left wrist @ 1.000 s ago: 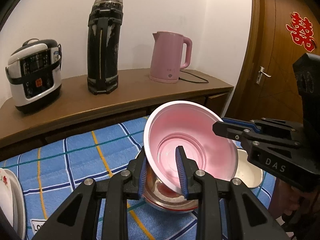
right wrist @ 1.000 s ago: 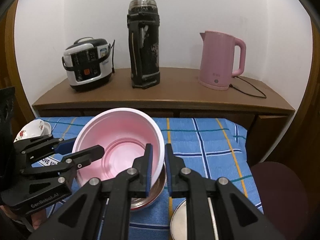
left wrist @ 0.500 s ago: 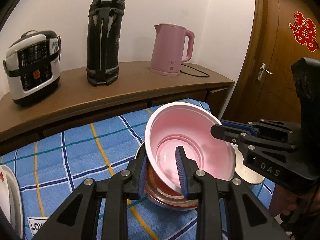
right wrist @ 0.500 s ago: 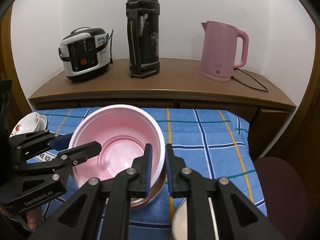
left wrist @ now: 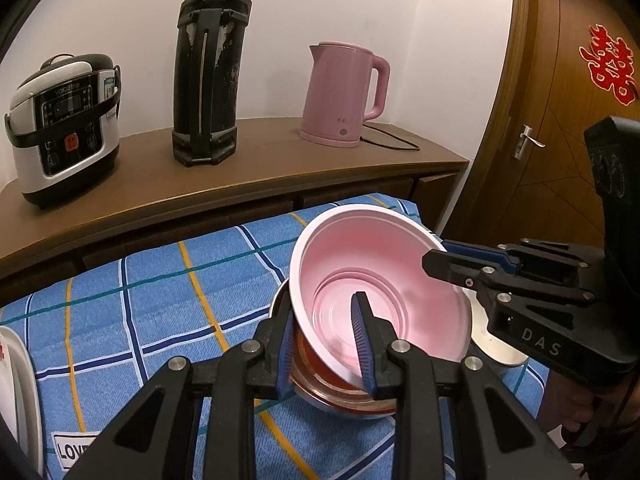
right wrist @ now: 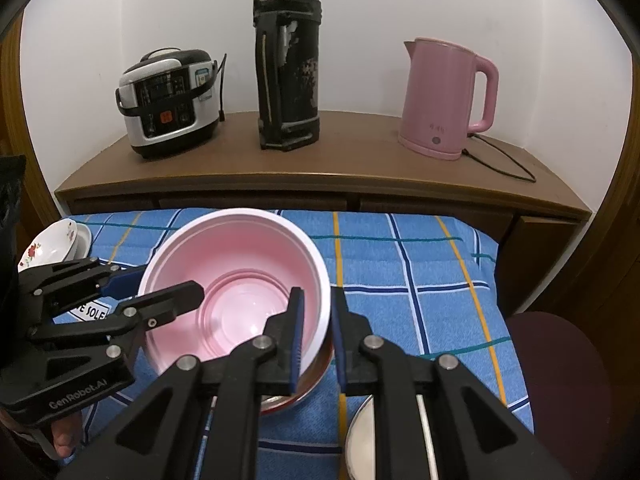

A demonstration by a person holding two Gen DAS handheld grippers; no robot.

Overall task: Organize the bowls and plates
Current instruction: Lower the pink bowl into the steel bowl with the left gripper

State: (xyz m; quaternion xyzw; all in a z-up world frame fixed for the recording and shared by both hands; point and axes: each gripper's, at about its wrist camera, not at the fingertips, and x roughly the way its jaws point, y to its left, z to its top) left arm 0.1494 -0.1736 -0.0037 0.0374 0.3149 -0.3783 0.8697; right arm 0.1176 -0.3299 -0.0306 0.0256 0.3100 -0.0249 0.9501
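Left tool (left wrist: 326, 338) clamped on pink bowl (left wrist: 376, 280) rim | right tool (right wrist: 317, 334) pinching opposite rim | bowl tilted, seemingly nesting into steel bowl (left wrist: 340, 396) on counter | risk: uneven release tips it.

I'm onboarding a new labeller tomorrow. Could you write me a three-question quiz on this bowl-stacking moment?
1. True or false: both the left gripper and the right gripper clamp the rim of the pink plastic bowl.
2. Multiple choice: the pink plastic bowl sits over
A. a steel bowl with a red inside
B. the pink electric kettle
C. the bare blue checked cloth
3. Fill in: on the wooden sideboard, the thing between the white and black rice cooker and the kettle is a tall black ____.

Key: 1 true; 2 A; 3 flask.
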